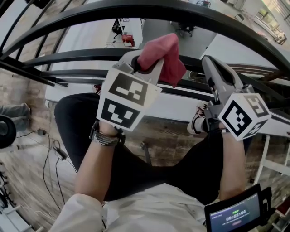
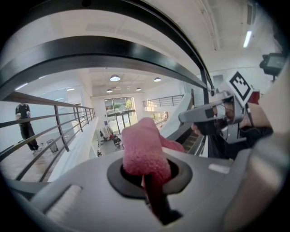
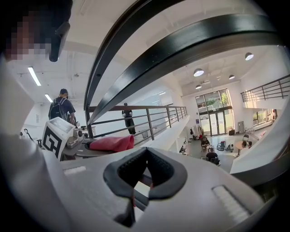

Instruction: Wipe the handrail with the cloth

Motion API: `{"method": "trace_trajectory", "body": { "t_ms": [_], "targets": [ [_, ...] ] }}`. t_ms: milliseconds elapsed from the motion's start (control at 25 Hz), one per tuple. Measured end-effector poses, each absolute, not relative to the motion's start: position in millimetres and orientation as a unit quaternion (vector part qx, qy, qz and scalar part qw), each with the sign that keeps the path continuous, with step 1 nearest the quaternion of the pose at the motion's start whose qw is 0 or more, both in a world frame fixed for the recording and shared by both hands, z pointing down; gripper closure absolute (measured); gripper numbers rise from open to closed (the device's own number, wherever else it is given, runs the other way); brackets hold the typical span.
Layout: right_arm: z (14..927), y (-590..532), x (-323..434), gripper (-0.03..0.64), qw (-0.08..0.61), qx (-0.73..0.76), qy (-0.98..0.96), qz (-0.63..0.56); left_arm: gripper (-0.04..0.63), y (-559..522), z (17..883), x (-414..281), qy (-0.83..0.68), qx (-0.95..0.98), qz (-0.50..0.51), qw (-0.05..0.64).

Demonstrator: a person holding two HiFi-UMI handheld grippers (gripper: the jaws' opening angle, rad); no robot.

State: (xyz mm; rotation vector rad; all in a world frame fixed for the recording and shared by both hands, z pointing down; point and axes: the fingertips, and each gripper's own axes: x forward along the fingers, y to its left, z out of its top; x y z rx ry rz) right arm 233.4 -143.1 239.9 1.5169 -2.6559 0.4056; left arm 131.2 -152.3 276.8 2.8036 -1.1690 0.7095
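- The left gripper (image 2: 147,174) has its jaws closed on the pink fluffy cloth (image 2: 144,147). Only a small part of the cloth is pinched, and the rest stands up free in front of the jaws.
- The right gripper (image 3: 145,174) has its jaws together with nothing between them. In the head view it is to the right of the cloth, near it but apart from it.
- The curved black metal handrail (image 1: 181,13) passes above and ahead of both grippers. The cloth looks to be below it, not touching it, so I judge that the wiping contact is not yet made.
- Risk one: the grip is on a small fold only. If the cloth drags hard on the handrail, friction could pull it out of the jaws.
- Risk two: beyond the rail there is an open hall with a lower floor (image 3: 226,152) where small figures of people are visible. A cloth that slips out could fall over the edge and be lost.
- Risk three: the free part of the cloth may catch on the thinner lower black rails (image 1: 90,56), or the hard body of the gripper may knock the handrail in place of the cloth.
- Containers: I see no container near the grippers, so there are no contents to tell.
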Motion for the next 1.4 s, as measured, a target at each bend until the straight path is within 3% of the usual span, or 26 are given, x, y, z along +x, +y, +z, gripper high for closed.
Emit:
{"method": "trace_trajectory", "body": {
  "t_ms": [1400],
  "targets": [
    [251.9,-140.9,250.8,0.614,0.043,0.501,-0.854,0.131,0.568,-147.4,279.9,149.2,-0.360,0.903,0.234,0.000]
  ]
}}
